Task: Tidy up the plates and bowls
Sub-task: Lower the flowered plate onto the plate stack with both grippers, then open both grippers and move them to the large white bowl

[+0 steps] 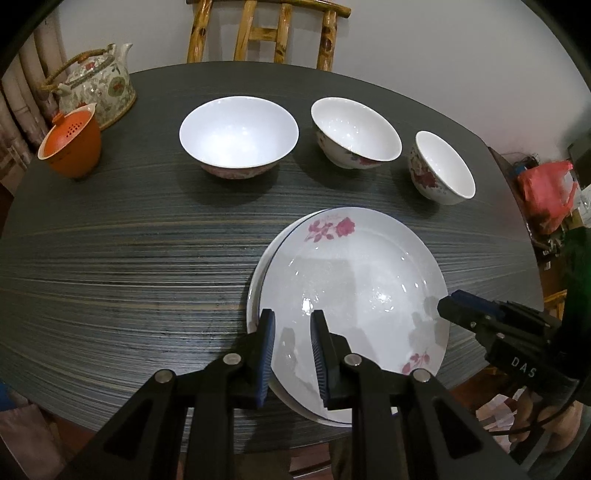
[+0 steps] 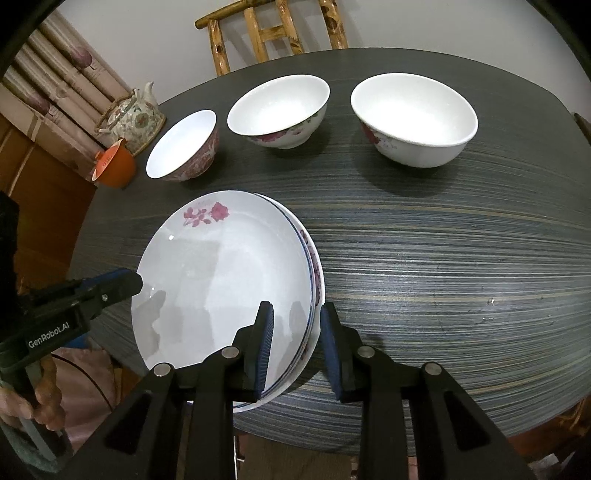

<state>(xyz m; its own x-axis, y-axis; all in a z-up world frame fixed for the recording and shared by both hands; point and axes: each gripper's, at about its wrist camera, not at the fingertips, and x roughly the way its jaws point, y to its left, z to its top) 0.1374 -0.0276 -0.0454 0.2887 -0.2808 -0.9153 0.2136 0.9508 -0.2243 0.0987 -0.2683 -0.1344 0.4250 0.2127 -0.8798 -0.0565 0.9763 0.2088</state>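
Observation:
A stack of white plates with pink flowers (image 1: 354,280) (image 2: 225,273) lies at the near edge of the dark striped table (image 1: 129,258). Three white bowls stand in a row behind it: a wide one (image 1: 238,134) (image 2: 183,146), a middle one (image 1: 354,131) (image 2: 279,109) and a small one (image 1: 443,166) (image 2: 413,120). My left gripper (image 1: 291,325) is open, its fingers straddling the stack's left rim. My right gripper (image 2: 297,317) is open, straddling the right rim; it also shows in the left wrist view (image 1: 458,306).
A flowered teapot (image 1: 96,85) (image 2: 133,114) and an orange strainer cup (image 1: 72,147) (image 2: 114,166) stand at the table's far left. A bamboo chair (image 1: 266,33) stands behind the table. A red bag (image 1: 546,192) lies off to the right.

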